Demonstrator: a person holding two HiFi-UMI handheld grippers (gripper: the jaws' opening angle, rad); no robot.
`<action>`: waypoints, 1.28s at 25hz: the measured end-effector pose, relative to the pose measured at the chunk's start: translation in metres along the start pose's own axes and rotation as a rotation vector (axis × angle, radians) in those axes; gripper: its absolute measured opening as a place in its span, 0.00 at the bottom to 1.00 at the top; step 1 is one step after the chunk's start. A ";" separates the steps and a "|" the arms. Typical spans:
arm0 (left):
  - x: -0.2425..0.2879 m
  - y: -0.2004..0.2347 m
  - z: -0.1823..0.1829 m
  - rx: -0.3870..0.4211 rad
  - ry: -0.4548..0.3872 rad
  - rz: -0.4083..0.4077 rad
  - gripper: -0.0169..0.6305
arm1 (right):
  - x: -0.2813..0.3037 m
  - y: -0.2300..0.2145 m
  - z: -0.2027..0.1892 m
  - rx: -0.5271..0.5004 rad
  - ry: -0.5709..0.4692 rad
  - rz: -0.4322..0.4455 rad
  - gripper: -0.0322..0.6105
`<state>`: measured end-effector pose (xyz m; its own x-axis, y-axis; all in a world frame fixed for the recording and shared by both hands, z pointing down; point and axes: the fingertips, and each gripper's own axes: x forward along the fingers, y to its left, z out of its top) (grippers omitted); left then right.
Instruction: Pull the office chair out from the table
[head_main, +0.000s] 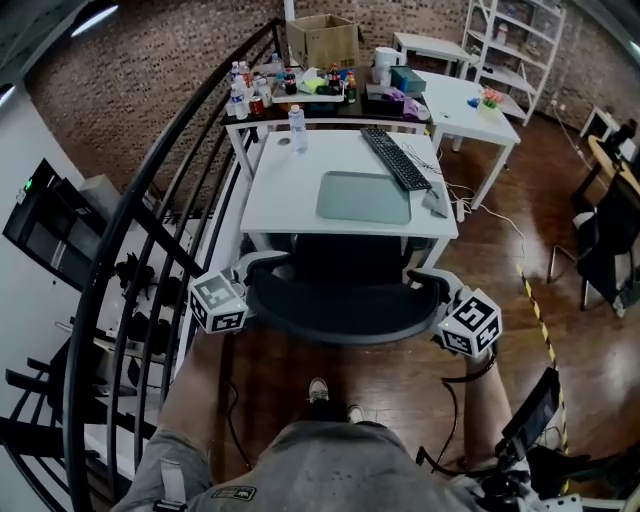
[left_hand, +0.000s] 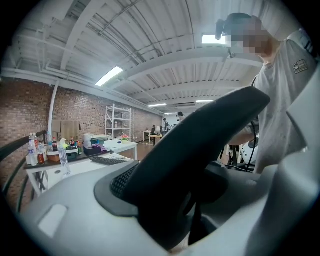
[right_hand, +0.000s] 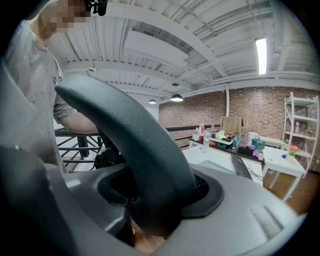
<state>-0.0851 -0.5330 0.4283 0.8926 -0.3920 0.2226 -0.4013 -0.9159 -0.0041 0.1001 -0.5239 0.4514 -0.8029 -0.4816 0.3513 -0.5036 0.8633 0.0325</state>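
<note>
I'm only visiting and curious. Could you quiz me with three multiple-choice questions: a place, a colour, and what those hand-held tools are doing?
1. Where is the keyboard? A on the white table; B on the floor; C on the shelves.
2. What colour is the back of the office chair? A red; B black; C yellow.
3. What are the left tool and right tool doing? A hanging free; B lifting the table; C gripping the chair's back.
Key: A, it lies near the table's right edge; B, the back looks black from above; C, each tool's view shows the back's edge clamped between its jaws.
</note>
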 end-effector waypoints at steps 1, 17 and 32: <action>0.000 -0.006 -0.001 -0.001 0.000 0.004 0.46 | -0.004 0.003 -0.002 -0.001 0.001 0.002 0.43; -0.025 -0.093 -0.003 -0.018 0.005 0.009 0.46 | -0.055 0.077 -0.017 -0.003 -0.002 0.064 0.39; -0.052 -0.162 -0.011 0.018 -0.012 -0.076 0.39 | -0.089 0.131 -0.033 0.033 0.027 0.047 0.40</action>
<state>-0.0687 -0.3627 0.4278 0.9229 -0.3221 0.2109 -0.3284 -0.9445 -0.0055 0.1155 -0.3628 0.4550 -0.8171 -0.4359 0.3772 -0.4760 0.8793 -0.0150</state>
